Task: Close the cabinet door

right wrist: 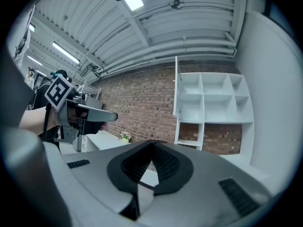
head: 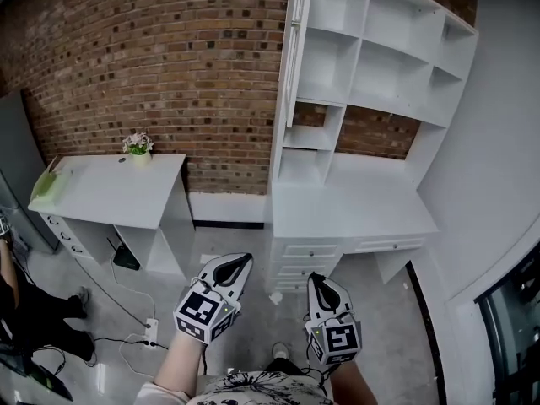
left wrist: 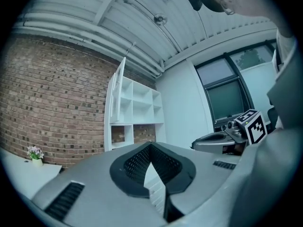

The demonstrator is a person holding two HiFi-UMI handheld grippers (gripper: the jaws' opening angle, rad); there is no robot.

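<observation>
The left gripper and the right gripper are side by side, pointing level toward the white cabinet, apart from it, both with jaws closed and empty.

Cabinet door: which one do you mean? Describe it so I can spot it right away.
Against the brick wall stands a white desk with a shelf unit on top. The cabinet door is the tall narrow panel swung out at the unit's upper left, the only door among open cubbies.
</observation>
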